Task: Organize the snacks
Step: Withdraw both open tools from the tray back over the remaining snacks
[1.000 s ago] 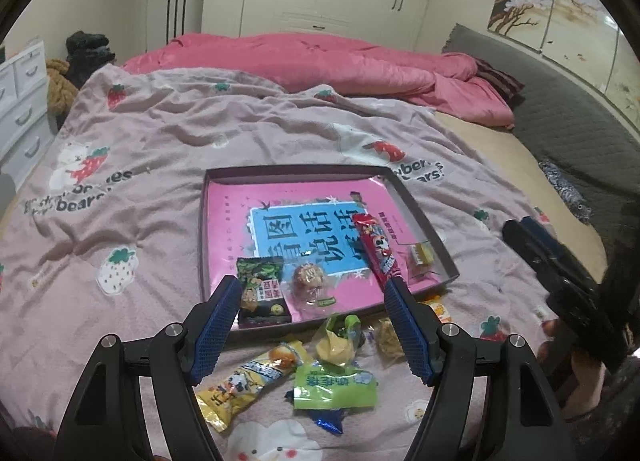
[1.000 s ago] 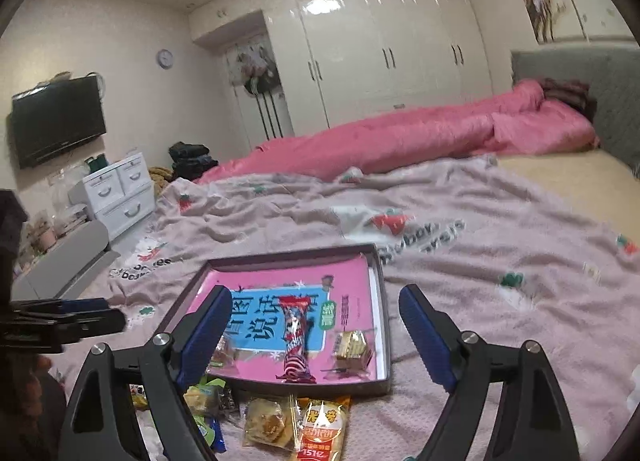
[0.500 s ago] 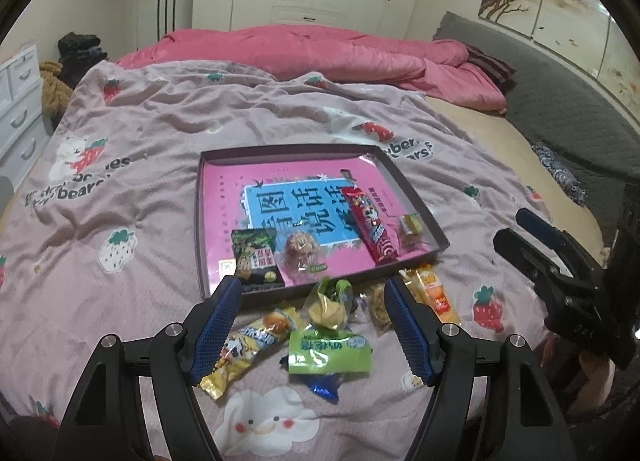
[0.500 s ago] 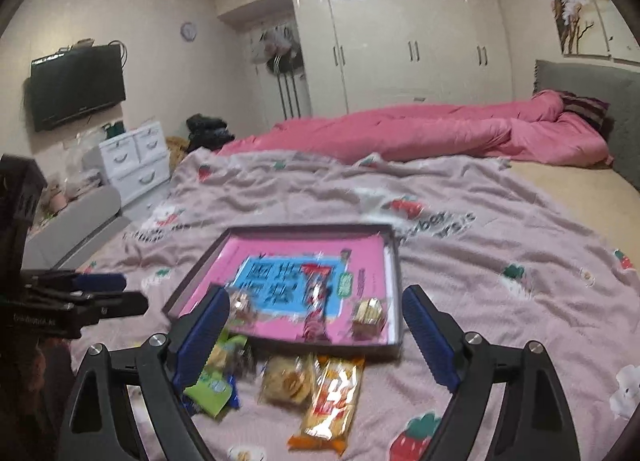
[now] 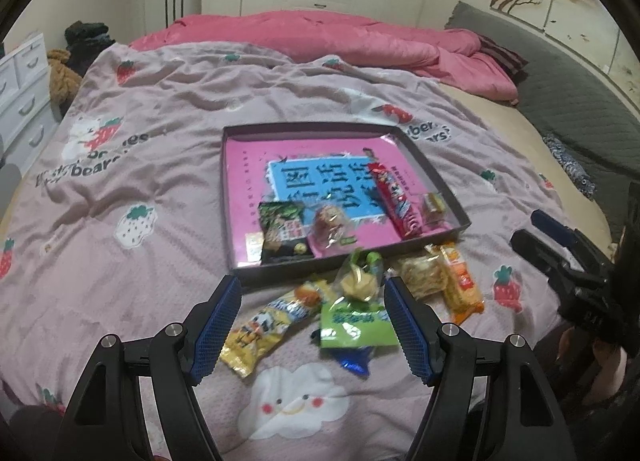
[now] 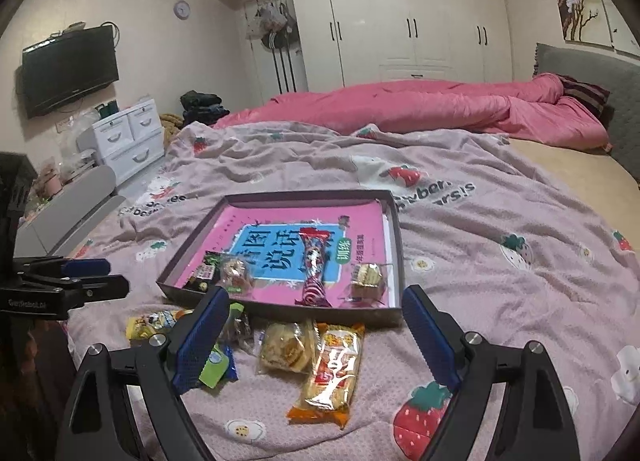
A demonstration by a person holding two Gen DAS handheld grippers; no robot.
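A shallow dark box (image 5: 436, 177) (image 6: 394, 229) with a pink book inside lies on the bed. In it rest a green-black packet (image 5: 282, 231), a clear-wrapped sweet (image 5: 330, 223), a red bar (image 5: 394, 195) (image 6: 314, 261) and a small gold sweet (image 6: 366, 277). In front of the box lie a yellow packet (image 5: 264, 327), a green packet (image 5: 356, 321), a cookie pack (image 6: 286, 347) and an orange packet (image 6: 334, 371). My left gripper (image 5: 312, 301) hovers open over the yellow and green packets. My right gripper (image 6: 316, 315) hovers open over the cookie and orange packets. Neither holds anything.
A pink strawberry-print blanket (image 5: 160, 101) covers the bed, with a pink duvet (image 6: 420, 109) bunched at the far side. White drawers (image 6: 124, 137) and a wall television (image 6: 68, 69) stand to the left. The other gripper shows at each view's edge (image 5: 568, 261) (image 6: 60, 281).
Both grippers have drawn back and tipped downward, so the loose snacks in front of the box now show fully between the fingers. The jaws have kept their width.
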